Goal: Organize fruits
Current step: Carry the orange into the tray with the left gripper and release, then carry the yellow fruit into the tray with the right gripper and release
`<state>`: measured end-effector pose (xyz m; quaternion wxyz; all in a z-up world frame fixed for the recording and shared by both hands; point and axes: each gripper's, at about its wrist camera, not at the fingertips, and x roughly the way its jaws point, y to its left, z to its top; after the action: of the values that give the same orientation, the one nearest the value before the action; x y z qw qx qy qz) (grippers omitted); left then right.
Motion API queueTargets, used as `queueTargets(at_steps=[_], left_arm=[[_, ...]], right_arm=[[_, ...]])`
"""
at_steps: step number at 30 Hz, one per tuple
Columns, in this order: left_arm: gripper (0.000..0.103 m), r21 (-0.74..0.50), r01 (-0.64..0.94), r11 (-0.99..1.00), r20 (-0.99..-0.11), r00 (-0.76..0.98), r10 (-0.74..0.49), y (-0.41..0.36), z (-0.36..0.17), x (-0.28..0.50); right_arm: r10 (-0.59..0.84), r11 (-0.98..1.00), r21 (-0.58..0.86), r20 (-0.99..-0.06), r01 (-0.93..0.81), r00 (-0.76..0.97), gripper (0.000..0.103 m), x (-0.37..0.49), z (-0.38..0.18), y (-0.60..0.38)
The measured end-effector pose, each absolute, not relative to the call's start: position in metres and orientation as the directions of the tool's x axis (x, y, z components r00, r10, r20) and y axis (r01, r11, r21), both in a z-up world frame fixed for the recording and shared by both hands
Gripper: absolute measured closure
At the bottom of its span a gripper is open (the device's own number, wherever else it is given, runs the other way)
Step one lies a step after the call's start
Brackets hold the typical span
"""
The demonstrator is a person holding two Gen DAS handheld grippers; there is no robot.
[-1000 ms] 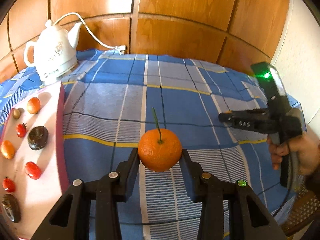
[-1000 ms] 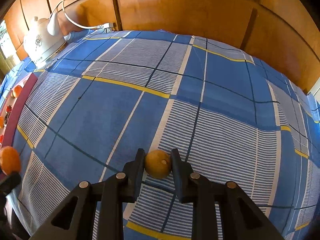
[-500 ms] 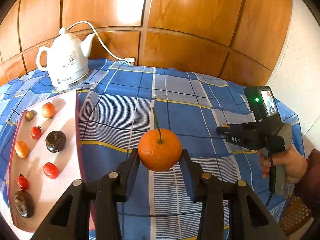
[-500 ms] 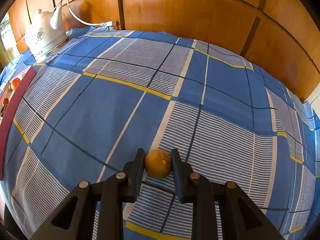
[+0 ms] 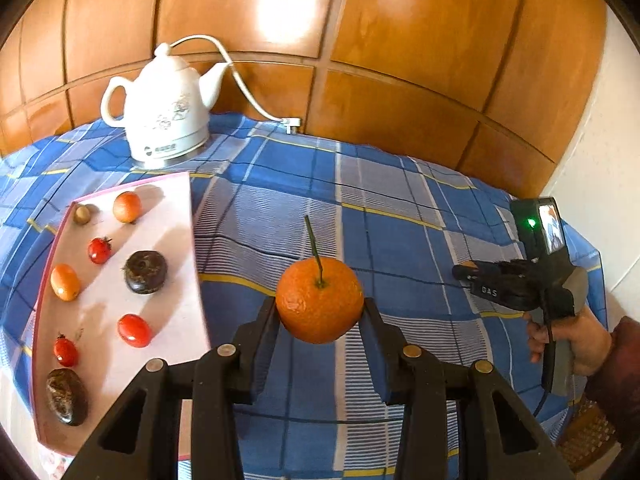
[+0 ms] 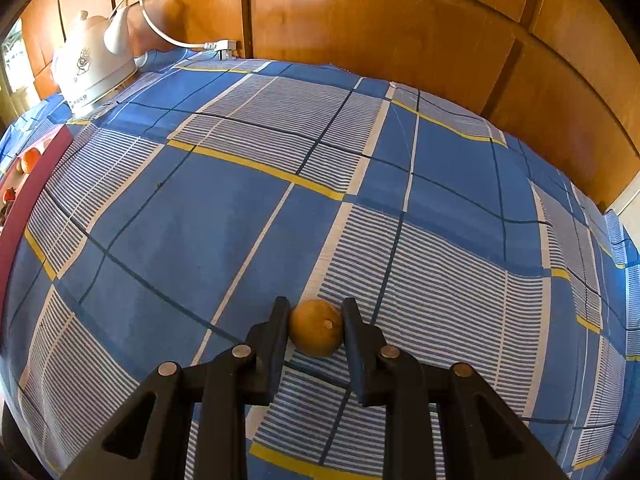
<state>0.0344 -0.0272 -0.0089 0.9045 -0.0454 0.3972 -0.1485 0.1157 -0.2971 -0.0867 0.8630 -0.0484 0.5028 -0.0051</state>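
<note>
Tray side of the left wrist view has changed most: one second ago the long pale pink tray with the dark red rim (image 5: 168, 216) sat cut off at the left edge; now nearly its whole length shows, left of the carried fruit. The round orange mandarin with a thin green stem (image 5: 319, 304) has stayed clamped between the jaws of the left gripper (image 5: 320, 320), clear of the blue checked cloth (image 5: 400, 248). My reading: the carry toward the tray is well under way and the drop is the next step.

The right gripper (image 6: 316, 330) has not shifted. Its jaws are pressed on a small round tan fruit (image 6: 317, 333), low against the cloth, well right of the tray. The person's right hand (image 5: 572, 340) shows at the handle.

Tray contents, in two rough rows:
- a small brown nut-like fruit (image 5: 82, 214)
- two small orange fruits (image 5: 127, 207) (image 5: 65, 282)
- three red cherry tomatoes (image 5: 99, 250) (image 5: 134, 330) (image 5: 65, 350)
- two dark brown wrinkled fruits (image 5: 145, 272) (image 5: 67, 396)

Bare space remains along the tray's right edge. A white ceramic kettle (image 5: 164, 120) stands beyond the tray's far end.
</note>
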Motion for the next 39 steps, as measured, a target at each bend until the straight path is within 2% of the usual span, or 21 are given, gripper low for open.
queueTargets(at_steps=[6,14,17,23,30,33,39], left_arm=[[0.062,-0.255,0.135,0.958,-0.688,0.67,-0.278,0.025,-0.001,0.038],[0.062,-0.301,-0.108,0.948,-0.688,0.712,-0.137,0.13,-0.002,0.042],[0.062,-0.298,-0.143,0.944,-0.704,0.701,-0.116,0.147,-0.011,0.05],[0.062,-0.283,-0.162,0.945,-0.743,0.66,-0.109,0.149,-0.029,0.075],[0.061,-0.207,-0.166,0.964,-0.783,0.619,-0.062,0.139,-0.052,0.095],[0.055,-0.192,-0.169,0.967,-0.777,0.627,-0.045,0.138,-0.052,0.093],[0.054,-0.149,-0.193,0.97,-0.76,0.65,0.013,0.132,-0.044,0.072]], right_arm=[[-0.061,0.994,-0.096,-0.866,-0.044,0.496,0.077,0.115,-0.087,-0.297],[-0.064,0.994,-0.098,-0.867,-0.044,0.494,0.077,0.115,-0.087,-0.297],[-0.064,0.994,-0.097,-0.868,-0.043,0.492,0.077,0.115,-0.087,-0.297],[-0.063,0.994,-0.097,-0.869,-0.045,0.491,0.077,0.115,-0.088,-0.297],[-0.063,0.994,-0.098,-0.869,-0.046,0.491,0.077,0.115,-0.087,-0.297],[-0.064,0.994,-0.099,-0.869,-0.046,0.491,0.077,0.115,-0.087,-0.297],[-0.068,0.993,-0.106,-0.868,-0.049,0.492,0.077,0.115,-0.087,-0.296]])
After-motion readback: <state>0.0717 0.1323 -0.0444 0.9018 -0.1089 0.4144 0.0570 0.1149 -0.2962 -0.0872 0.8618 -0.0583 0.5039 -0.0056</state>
